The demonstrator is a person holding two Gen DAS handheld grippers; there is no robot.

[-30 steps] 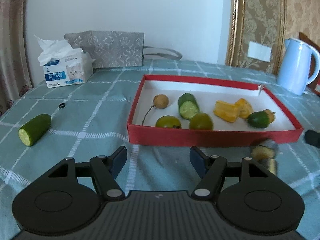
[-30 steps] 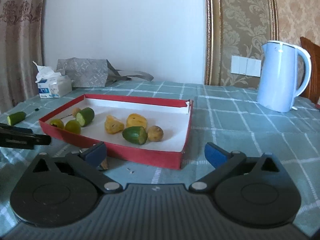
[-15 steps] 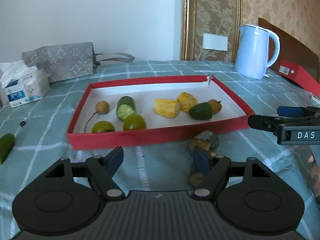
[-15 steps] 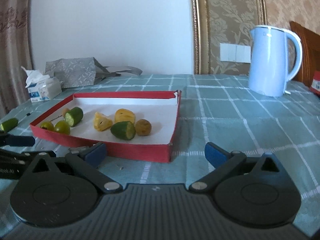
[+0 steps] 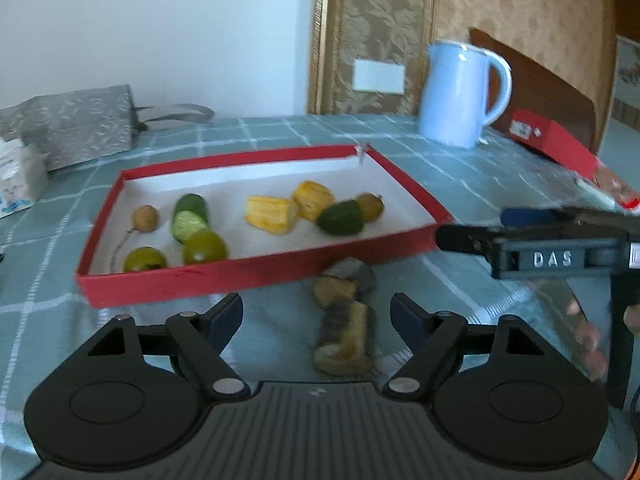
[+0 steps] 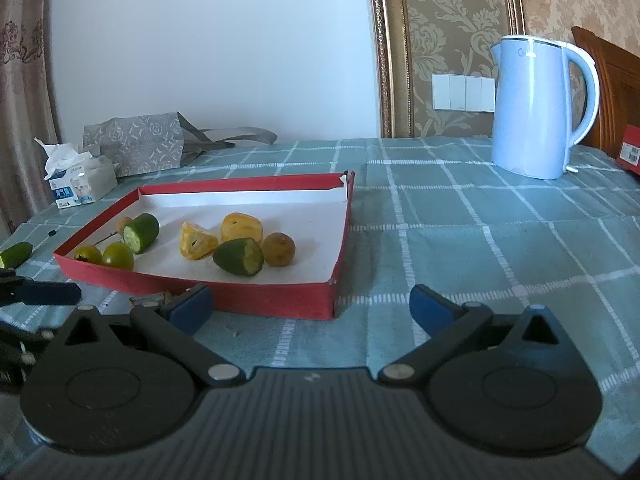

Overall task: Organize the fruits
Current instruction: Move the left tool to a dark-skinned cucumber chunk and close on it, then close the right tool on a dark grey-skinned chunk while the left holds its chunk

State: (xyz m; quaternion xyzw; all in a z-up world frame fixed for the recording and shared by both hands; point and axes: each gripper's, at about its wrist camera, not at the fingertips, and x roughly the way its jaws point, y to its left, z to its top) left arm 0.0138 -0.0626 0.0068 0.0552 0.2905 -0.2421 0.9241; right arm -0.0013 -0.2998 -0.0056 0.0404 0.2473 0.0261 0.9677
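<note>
Eight fruit pieces in red tray (image 6: 280, 302) (two banana pieces (image 5: 346, 320) outside).

Plain white wall (image 6: 208, 48) behind counter (image 6: 460, 216) draped in teal checked cloth. Gold damask wallpaper (image 6: 452, 12) right, gilt-framed, white switch panel (image 6: 464, 92) mounted. Patterned curtain (image 6: 20, 80) left. Carved wooden chair back (image 5: 532, 80). Soft daylight.
</note>
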